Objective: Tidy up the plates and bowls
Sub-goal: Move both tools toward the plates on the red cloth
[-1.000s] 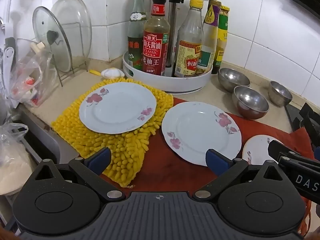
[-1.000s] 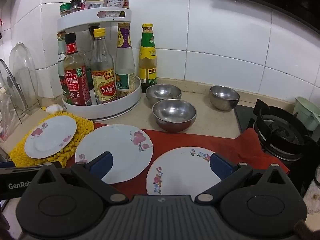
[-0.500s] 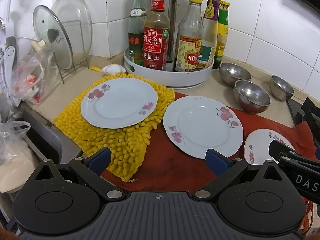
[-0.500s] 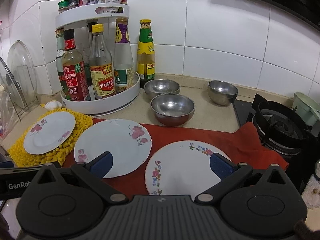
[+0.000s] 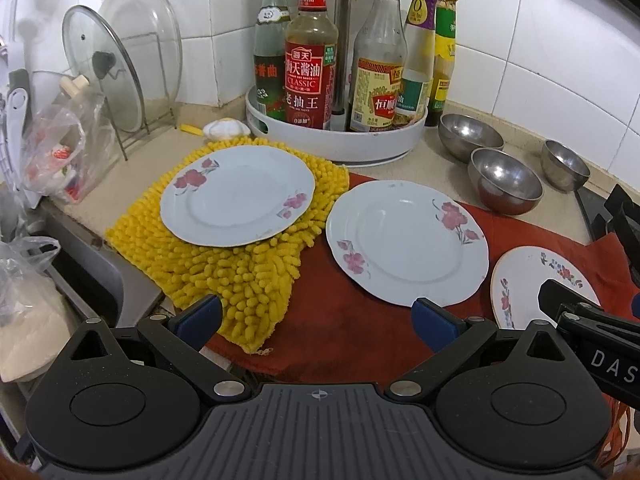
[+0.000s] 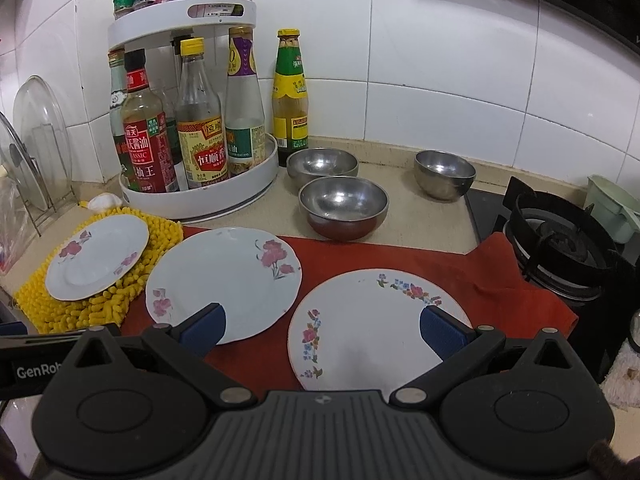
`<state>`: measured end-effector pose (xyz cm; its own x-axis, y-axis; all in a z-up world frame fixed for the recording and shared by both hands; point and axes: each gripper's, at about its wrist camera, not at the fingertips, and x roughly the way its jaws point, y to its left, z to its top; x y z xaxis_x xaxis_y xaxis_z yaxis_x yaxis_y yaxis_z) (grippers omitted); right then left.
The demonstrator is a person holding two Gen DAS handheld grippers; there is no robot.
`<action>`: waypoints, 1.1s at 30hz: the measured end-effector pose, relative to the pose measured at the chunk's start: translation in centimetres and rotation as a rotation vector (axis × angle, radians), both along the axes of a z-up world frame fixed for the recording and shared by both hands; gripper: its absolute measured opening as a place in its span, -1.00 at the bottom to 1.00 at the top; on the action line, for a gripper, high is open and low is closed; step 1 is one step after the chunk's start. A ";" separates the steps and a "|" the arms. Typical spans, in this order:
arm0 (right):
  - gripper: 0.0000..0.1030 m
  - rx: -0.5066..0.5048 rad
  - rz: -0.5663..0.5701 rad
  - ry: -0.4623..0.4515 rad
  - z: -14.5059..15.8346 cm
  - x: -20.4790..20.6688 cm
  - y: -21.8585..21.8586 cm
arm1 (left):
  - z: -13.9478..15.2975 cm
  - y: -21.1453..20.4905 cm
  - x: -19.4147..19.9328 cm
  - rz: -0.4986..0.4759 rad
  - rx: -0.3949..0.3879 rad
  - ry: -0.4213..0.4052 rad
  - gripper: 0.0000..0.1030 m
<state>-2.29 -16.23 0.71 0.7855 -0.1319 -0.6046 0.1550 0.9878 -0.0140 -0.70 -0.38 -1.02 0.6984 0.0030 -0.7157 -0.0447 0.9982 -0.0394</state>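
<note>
Steel bowls unstacked | three plates lie flat, separate, awaiting stacking | we hover left gripper and right gripper, fingers apart, empty.

A white plate with pink flowers lies on a shaggy yellow mat ahead of the black, blue-padded left tongs. A second pink-flowered white plate sits on a red cloth. Under the right tongs, a white plate carries multicoloured sprigs and what may be a thin orange rim. Three silver steel bowls stand beyond on the beige surface.
</note>
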 end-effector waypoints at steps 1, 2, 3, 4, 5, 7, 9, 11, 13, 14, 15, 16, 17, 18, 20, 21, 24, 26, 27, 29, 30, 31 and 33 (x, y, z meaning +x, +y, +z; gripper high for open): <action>0.94 0.000 -0.001 0.001 0.0 0.0 0.0 | 0.0 0.0 0.0 -0.001 0.001 0.000 0.98; 0.94 0.000 -0.002 0.003 0.0 0.0 0.0 | 0.0 0.0 0.0 -0.003 -0.001 -0.001 0.98; 0.94 0.001 -0.004 0.004 -0.1 0.0 0.0 | 0.0 -0.1 0.0 -0.004 -0.004 -0.003 0.98; 0.94 0.001 -0.006 0.004 -0.1 0.0 0.0 | 0.0 -0.1 0.1 -0.005 0.000 0.000 0.98; 0.94 0.001 -0.007 0.004 -0.1 -0.1 0.0 | -0.1 -0.1 0.1 -0.006 0.003 0.003 0.98; 0.94 0.001 -0.010 0.006 -0.1 -0.1 -0.1 | -0.1 -0.2 0.1 -0.008 0.010 0.016 0.98; 0.94 0.003 -0.014 0.008 -0.2 -0.2 -0.1 | -0.1 -0.2 0.1 -0.010 0.015 0.029 0.98; 0.94 0.004 -0.017 0.011 -0.3 -0.2 -0.1 | -0.1 -0.1 0.1 -0.011 0.012 0.046 0.98; 0.94 0.005 -0.018 0.014 -0.4 -0.3 0.0 | -0.2 0.0 0.1 -0.011 0.016 0.048 0.98; 0.94 0.007 -0.019 0.015 -0.4 -0.3 0.0 | -0.2 0.0 0.0 -0.012 0.015 0.046 0.98; 0.94 0.008 -0.019 0.016 -0.4 -0.3 0.0 | -0.2 0.1 0.0 -0.012 0.010 0.050 0.98; 0.94 0.008 -0.020 0.018 -0.4 -0.3 0.1 | -0.3 0.1 0.0 -0.014 0.009 0.052 0.98; 0.94 0.008 -0.021 0.018 -0.5 -0.4 0.2 | -0.4 0.1 0.0 -0.015 0.001 0.054 0.98; 0.94 0.008 -0.023 0.018 -0.5 -0.5 0.2 | -0.5 0.1 0.0 -0.017 0.000 0.061 0.98; 0.94 0.008 -0.024 0.023 -0.6 -0.5 0.2 | -0.7 0.1 0.0 -0.021 -0.006 0.071 0.98; 0.94 0.009 -0.025 0.028 -0.7 -0.5 0.2 | -0.8 0.1 0.1 -0.023 -0.010 0.073 0.98; 0.94 0.009 -0.026 0.039 -0.9 -0.6 0.0 | -0.9 0.0 0.1 -0.029 -0.014 0.072 0.98; 0.94 0.001 -0.025 0.039 -0.9 -0.6 0.0 | -1.0 -0.2 0.3 -0.034 -0.011 0.074 0.98; 0.94 -0.001 -0.026 0.040 -1.0 -0.6 0.0 | -1.2 -0.2 0.4 -0.037 -0.006 0.074 0.99; 0.94 0.000 -0.028 0.044 -1.0 -0.5 -0.2 | -1.3 -0.4 0.6 -0.043 -0.009 0.078 0.99; 0.94 -0.001 -0.029 0.047 -1.1 -0.5 -0.3 | -1.4 -0.5 0.7 -0.045 -0.008 0.082 0.99; 0.94 -0.001 -0.028 0.050 -1.2 -0.4 -0.4 | -1.5 -0.5 0.8 -0.046 -0.006 0.083 0.99; 0.94 0.001 -0.025 0.058 -1.4 -0.2 -0.6 | -1.6 -0.6 1.0 -0.048 0.001 0.081 0.99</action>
